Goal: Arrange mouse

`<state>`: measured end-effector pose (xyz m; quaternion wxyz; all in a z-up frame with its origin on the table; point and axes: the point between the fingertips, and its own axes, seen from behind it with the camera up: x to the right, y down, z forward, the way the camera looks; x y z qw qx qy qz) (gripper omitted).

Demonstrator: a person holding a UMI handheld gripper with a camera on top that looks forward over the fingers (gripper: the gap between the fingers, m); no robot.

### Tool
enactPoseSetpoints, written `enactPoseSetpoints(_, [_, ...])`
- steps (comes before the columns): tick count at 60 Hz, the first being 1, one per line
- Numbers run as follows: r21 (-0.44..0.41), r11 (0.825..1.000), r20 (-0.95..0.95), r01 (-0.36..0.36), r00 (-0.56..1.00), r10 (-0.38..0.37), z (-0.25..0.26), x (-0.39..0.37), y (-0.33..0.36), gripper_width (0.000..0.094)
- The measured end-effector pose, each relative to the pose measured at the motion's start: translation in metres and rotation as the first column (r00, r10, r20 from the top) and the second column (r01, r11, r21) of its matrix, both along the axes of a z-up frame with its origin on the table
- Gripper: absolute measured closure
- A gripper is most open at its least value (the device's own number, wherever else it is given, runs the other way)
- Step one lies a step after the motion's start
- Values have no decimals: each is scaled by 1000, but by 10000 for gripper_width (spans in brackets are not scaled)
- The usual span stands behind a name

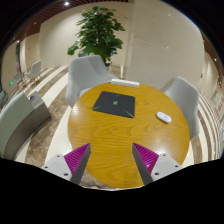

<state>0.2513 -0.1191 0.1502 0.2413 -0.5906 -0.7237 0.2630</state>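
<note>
Since the gripper (108,160) hangs above the round worktop's (105,140) near edge with fingers apart and nothing between them, it likely lines up for the white mouse (164,117) lying well right of the dark laptop (115,101).

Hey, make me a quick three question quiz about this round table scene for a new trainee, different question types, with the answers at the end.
1. True or false: the claw is shut on the mouse.
2. Multiple choice: what lies near the middle of the round table? A) a closed laptop B) a coffee mug C) a stack of plates
3. Fill in: behind the chairs stands a potted ____.

Key
1. False. The claw is open and holds nothing; the mouse lies on the table beyond the fingers.
2. A, the laptop.
3. Plant.
</note>
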Motion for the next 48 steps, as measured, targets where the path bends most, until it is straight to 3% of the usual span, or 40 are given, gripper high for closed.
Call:
enactPoseSetpoints(6, [-4,997,6,78,997,-78,-4,2,17,70])
enactPoseSetpoints(12, [19,991,17,136,991,-136,-11,-7,84,70])
enactPoseSetpoints(27, [56,967,17,248,968,-249,-35,-23,184,72])
enactPoseSetpoints(37, [54,961,1,271,962,-271,-47,-40,224,69])
enactPoseSetpoints(48, [40,967,-11,253,967,-253,-67,-82,253,70])
